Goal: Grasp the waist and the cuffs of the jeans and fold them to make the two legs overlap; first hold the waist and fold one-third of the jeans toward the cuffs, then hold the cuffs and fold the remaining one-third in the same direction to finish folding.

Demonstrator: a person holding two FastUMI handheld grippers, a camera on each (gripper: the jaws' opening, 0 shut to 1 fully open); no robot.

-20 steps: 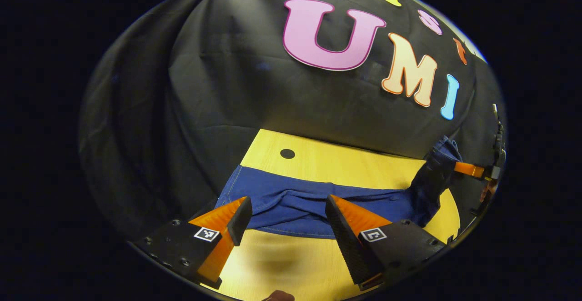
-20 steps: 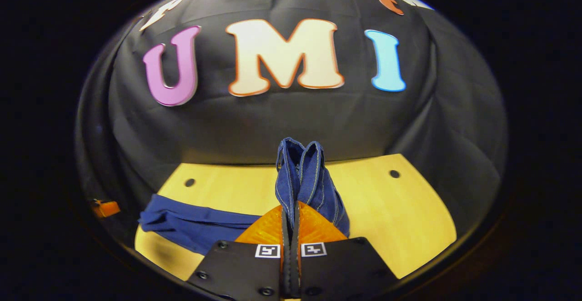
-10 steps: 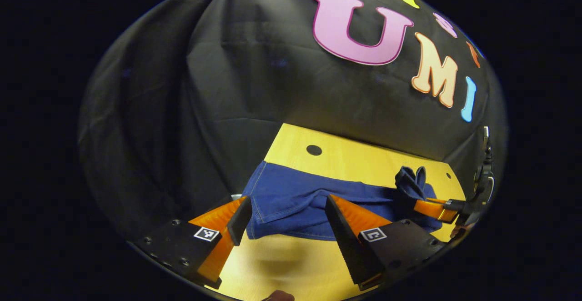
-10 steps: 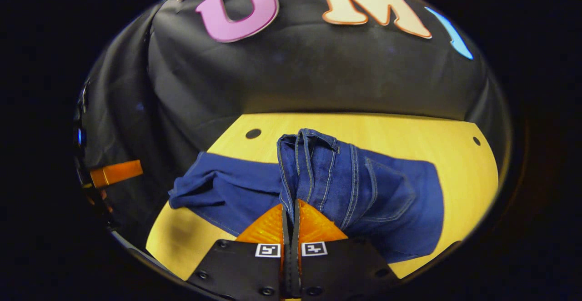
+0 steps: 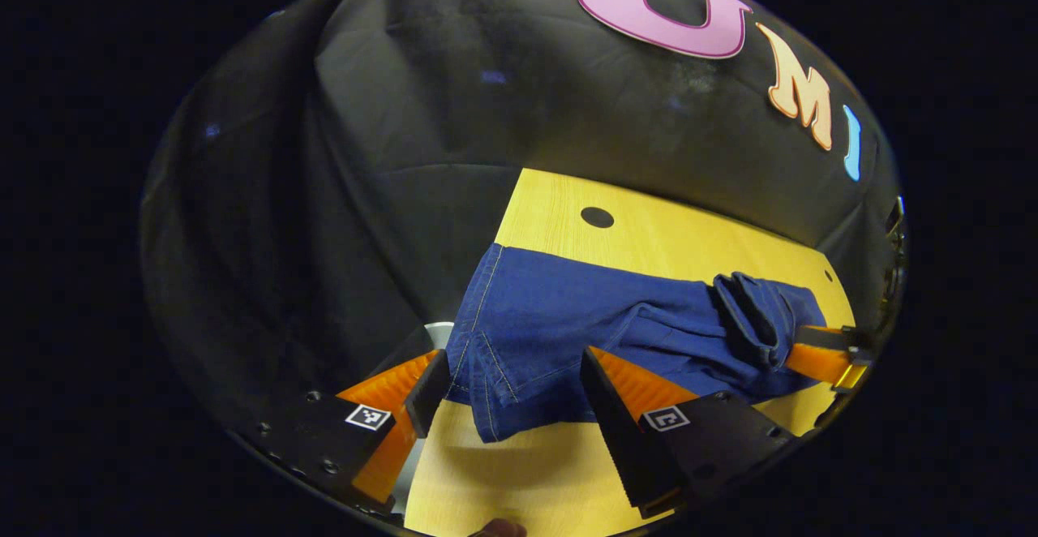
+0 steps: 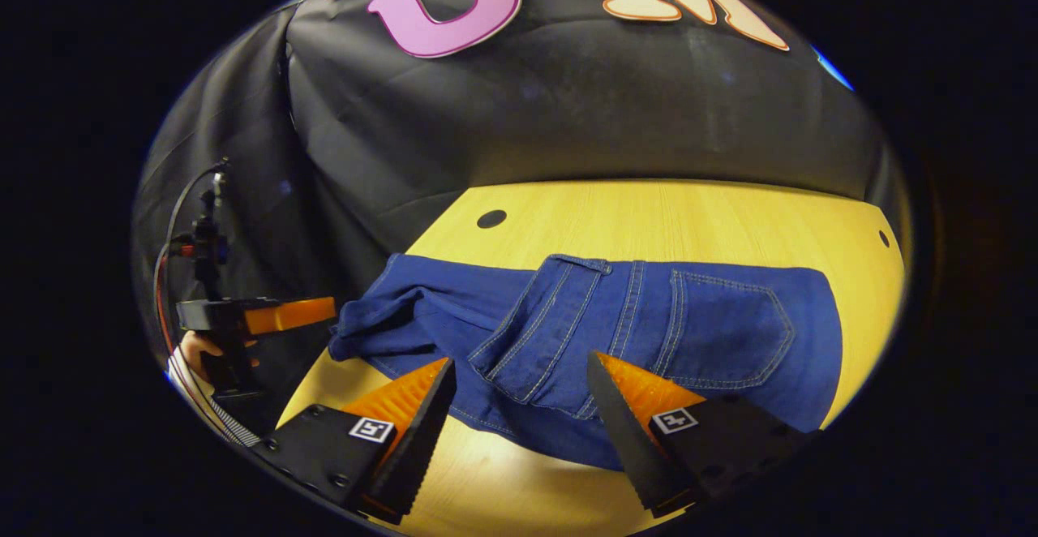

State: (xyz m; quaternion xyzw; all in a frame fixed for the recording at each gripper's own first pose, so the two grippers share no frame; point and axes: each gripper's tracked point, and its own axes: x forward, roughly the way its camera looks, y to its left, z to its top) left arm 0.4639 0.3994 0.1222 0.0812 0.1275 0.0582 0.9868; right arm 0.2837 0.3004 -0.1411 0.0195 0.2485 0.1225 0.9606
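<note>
In your left gripper view, your left gripper (image 5: pixel 511 387) sits at the bottom centre with its fingers spread apart and nothing between them. Just beyond them, the jeans (image 5: pixel 584 330) lie across a yellow wooden table (image 5: pixel 649 237), running from the centre of the frame to the right edge, with one stitched end hanging nearest the fingers. At the right edge your right gripper (image 5: pixel 819 354) reaches in beside a bunched fold of denim. In your right gripper view, that gripper (image 6: pixel 519 399) fills the bottom centre, its fingers wide apart and empty, poised just above the near edge of the jeans (image 6: pixel 649 334). The denim spreads over the middle of the frame, flat on the table (image 6: pixel 649 221), with a back pocket (image 6: pixel 730 330) at centre right and a folded flap at centre. At the left edge your left gripper (image 6: pixel 284 314) appears, held by a hand (image 6: pixel 195 350) with a striped sleeve (image 6: pixel 203 399). A small dark hole (image 6: pixel 491 218) marks the table at upper left of the denim.
</note>
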